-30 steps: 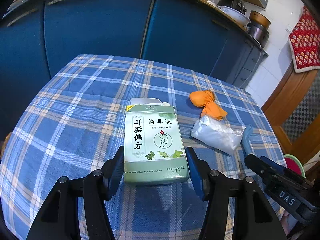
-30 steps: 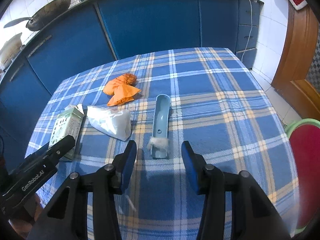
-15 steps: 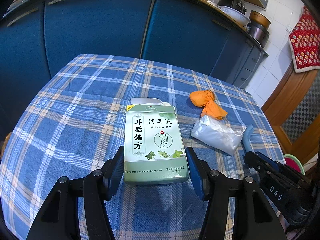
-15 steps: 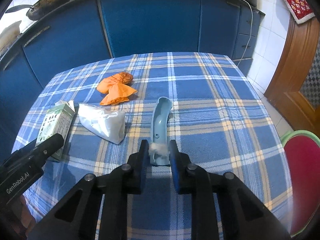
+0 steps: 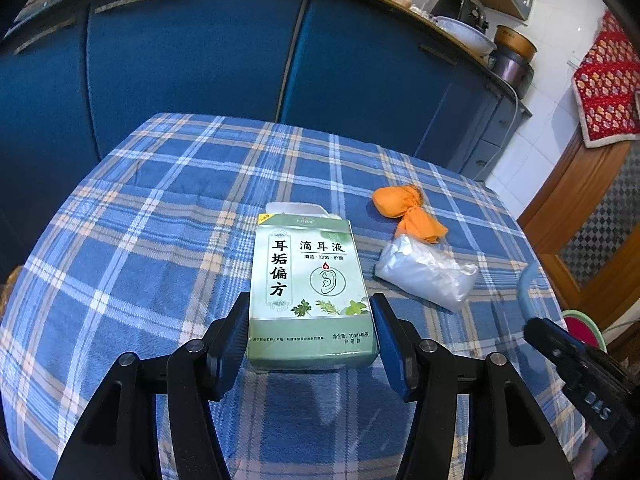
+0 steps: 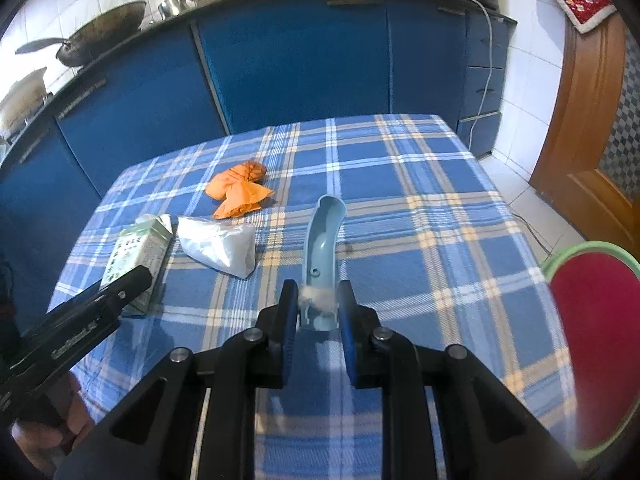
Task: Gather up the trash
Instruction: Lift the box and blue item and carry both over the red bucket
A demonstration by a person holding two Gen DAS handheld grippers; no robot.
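Big change from a second back is on the right: right gripper (image 6: 318, 308) was spread wide around the near end of the blue plastic piece (image 6: 322, 240), jaws have since closed in, now pinching that end with the white fluff wad (image 6: 318, 299) squeezed between the pads. Far end of the piece looks a bit lifted compared to before, hard to be sure though. Moved slightly in the left wrist view too, with only its tip (image 5: 526, 292) poking out past the right gripper's black body.

Left side, nothing new. Left gripper (image 5: 310, 336) same spot, same half-spread jaws bracketing the bottom end of the green box (image 5: 310, 292). Left pad just beside the box edge, right pad with a thin gap, so not really clamped on it as far as can be told.

Both grippers angled down toward the table from the near edge. Bit of a hand (image 6: 44, 432) visible at lower left in the right wrist view.

Trash itself: green box lying flat, Chinese print and an ear drawing on top, flap open at the far end. Clear plastic bag (image 5: 428, 276) crumpled just right of it, orange wrapper (image 5: 404, 212) twisted up right behind the bag. All sitting on the blue plaid tablecloth (image 5: 160, 240), blue plastic piece furthest right, curved and hollow like a channel.
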